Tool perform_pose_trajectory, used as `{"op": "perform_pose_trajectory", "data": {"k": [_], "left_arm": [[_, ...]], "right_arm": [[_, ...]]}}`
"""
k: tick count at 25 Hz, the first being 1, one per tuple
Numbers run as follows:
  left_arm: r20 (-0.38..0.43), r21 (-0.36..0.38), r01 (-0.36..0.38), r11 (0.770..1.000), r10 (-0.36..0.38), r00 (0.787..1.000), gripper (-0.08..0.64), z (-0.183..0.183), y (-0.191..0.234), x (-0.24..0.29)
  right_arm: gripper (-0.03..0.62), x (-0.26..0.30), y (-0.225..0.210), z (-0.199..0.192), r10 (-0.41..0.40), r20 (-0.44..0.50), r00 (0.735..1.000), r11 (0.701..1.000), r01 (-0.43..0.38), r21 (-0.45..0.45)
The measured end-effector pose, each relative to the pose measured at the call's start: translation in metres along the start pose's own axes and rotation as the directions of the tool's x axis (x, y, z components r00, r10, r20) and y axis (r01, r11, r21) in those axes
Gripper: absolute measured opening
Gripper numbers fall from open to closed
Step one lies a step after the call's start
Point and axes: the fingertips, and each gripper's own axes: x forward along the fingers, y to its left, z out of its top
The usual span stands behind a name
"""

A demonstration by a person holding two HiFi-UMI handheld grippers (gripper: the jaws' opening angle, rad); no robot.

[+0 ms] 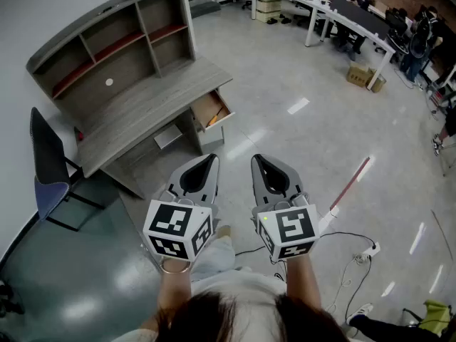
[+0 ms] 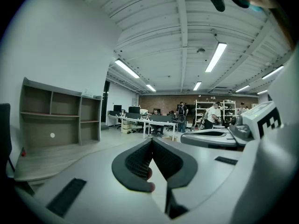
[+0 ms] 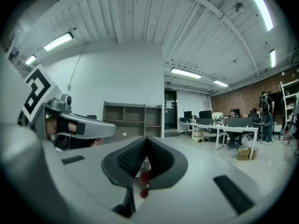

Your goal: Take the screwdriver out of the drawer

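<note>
Bottom of head view: the person's two forearms reach forward, each hand holding a gripper, marker cubes facing the camera. Left gripper (image 1: pixel 211 158) sits lower centre, jaws together with nothing between them, confirmed in the left gripper view. Right gripper (image 1: pixel 257 159) is just beside it on the right, level with it, tips closed on each other, also empty. Both hang over bare grey floor (image 1: pixel 285 134), well apart from the drawer. Right of the grippers a red-and-white stick (image 1: pixel 350 182) lies on the floor, with a power strip (image 1: pixel 365 251) and its cable lower right. Left edge: a black chair (image 1: pixel 44 155). Above the grippers, centre-left, is a grey surface (image 1: pixel 135 112) carrying a shelf unit (image 1: pixel 114 45). At its right end the drawer (image 1: pixel 205 105) is pulled open. The screwdriver (image 1: pixel 213 121) shows as a small orange shape inside, near the drawer front, too small for detail. Far upper right: a cardboard box (image 1: pixel 365 75) on the floor beside a row of white workstations (image 1: pixel 335 16).
</note>
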Motion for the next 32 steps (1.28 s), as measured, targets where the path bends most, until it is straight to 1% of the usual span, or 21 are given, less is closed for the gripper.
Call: {"op": "perform_pose_trajectory", "data": {"k": [4,11,16,20,26,29,32], "left_arm": [[-0.007,-0.002,-0.001,1.000,0.001,1.000,0.017,0.004,0.028,0.022],[-0.017,-0.004,-0.013,1.000,0.013,1.000,0.017,0.010,0.077,0.057],[-0.023,-0.011,-0.016,1.000,0.015,1.000,0.017,0.010,0.118,0.076],[-0.028,-0.014,-0.008,1.000,0.007,1.000,0.017,0.011,0.147,0.090],[-0.022,-0.029,0.009,1.000,-0.010,1.000,0.017,0.007,0.171,0.104],[-0.034,-0.037,0.017,0.999,-0.018,0.999,0.017,0.001,0.176,0.108],[-0.036,-0.038,0.029,0.999,-0.030,0.999,0.017,-0.002,0.178,0.114]], "right_arm": [[0.026,0.032,-0.004,0.004,0.004,0.008,1.000,1.000,-0.004,0.004],[0.026,0.089,-0.011,0.009,0.021,-0.010,1.000,1.000,-0.020,0.010],[0.026,0.132,-0.008,0.012,0.018,-0.004,1.000,1.000,-0.018,-0.011],[0.026,0.163,-0.005,0.015,0.019,-0.003,1.000,1.000,-0.019,0.005],[0.026,0.187,-0.005,0.014,-0.003,0.005,1.000,1.000,0.003,0.020],[0.026,0.193,-0.007,0.009,-0.014,0.001,1.000,0.999,0.014,0.035],[0.028,0.199,-0.009,0.005,-0.004,-0.008,1.000,0.998,0.005,0.062]]}}
